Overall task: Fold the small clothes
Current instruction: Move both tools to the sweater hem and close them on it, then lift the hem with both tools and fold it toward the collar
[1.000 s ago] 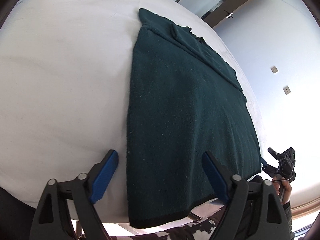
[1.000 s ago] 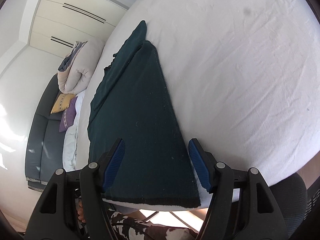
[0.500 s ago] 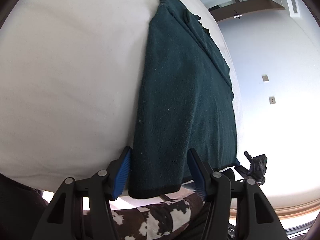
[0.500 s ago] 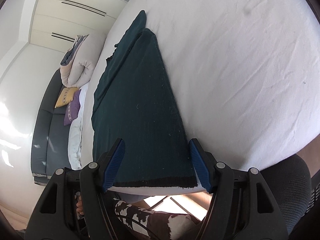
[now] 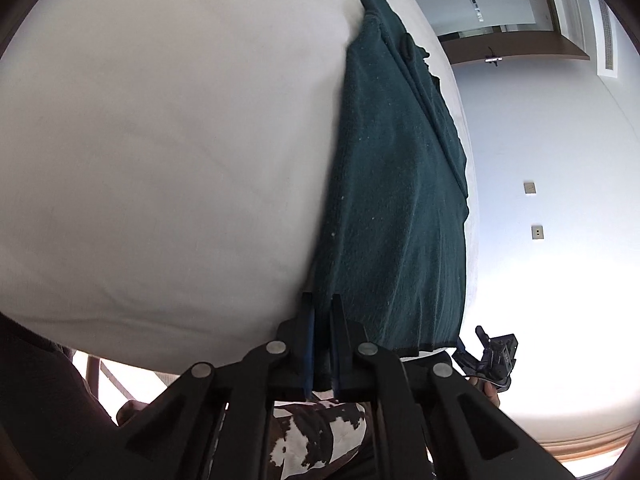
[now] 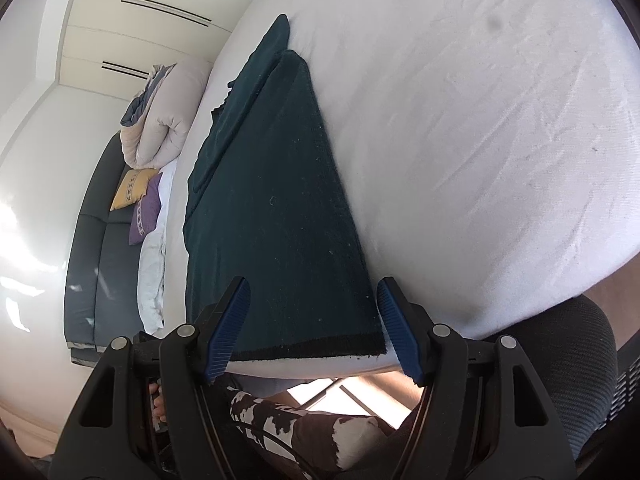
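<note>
Broad white bedsheet (image 6: 480, 140) spreads over mattress, lightly creased; dark grey sofa (image 6: 92, 240) along wall beyond; yellow patterned cushion (image 6: 130, 188) and purple cushion (image 6: 146, 214) touching on its seat; rolled beige duvet (image 6: 164, 124) piled above them; black mesh chair back (image 6: 576, 364) at lower right; two wall switch plates (image 5: 530, 188) on pale wall.

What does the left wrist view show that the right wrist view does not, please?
Left wrist only: the left tool shut on the near hem of the green garment, plus wall switches. Right wrist only: the right tool, open astride the other hem corner, a sofa and cushions. Both: the garment on the white bed.
</note>
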{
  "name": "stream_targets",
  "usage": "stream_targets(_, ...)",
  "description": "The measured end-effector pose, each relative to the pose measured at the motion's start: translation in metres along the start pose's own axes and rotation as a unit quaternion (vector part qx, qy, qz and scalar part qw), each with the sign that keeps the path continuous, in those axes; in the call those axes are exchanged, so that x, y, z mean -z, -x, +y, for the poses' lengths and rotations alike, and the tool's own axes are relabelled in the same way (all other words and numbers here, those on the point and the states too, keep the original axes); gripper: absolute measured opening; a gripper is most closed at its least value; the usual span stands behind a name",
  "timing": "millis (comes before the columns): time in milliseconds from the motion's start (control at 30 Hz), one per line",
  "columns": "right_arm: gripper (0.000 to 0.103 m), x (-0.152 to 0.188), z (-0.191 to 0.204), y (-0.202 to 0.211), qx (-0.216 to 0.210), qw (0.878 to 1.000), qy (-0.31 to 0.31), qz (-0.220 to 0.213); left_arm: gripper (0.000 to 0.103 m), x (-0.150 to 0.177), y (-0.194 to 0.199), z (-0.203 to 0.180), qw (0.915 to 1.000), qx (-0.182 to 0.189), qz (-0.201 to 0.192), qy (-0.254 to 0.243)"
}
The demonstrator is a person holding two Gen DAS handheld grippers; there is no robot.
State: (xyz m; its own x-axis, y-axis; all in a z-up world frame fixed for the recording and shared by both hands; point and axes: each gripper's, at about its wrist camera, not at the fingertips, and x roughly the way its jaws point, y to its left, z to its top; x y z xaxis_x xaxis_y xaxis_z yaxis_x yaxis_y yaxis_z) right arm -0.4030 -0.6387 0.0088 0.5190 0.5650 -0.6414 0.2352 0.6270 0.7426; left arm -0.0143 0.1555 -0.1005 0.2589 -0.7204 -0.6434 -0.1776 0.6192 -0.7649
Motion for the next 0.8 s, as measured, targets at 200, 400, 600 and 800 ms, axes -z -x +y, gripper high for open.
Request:
stream_targets(200, 0.065, -0.002, -0.002, 0.002, 0.012, 1.0, 0.005, 0.014, 0.005, 0.003, 0.002, -0.014, 0.9995, -0.009, -0.008, -0.03)
stream_targets(400, 0.057, 0.0, 0.001, -0.008, 0.025, 0.998, 0.019, 0.055, 0.005, 0.005, 0.003, -0.015, 0.9992, -0.007, -0.011, -0.037)
stream_targets(600, 0.021, -0.004, -0.009, -0.011, 0.026, 0.998, 0.002, 0.048, 0.005, 0.004, 0.01, -0.014, 0.9989, 0.005, -0.027, -0.038)
stream_targets(800, 0.007, -0.005, -0.004, -0.006, 0.027, 0.999, 0.011, 0.033, 0.005, 0.004, 0.023, -0.015, 0.9978, 0.027, -0.047, -0.037)
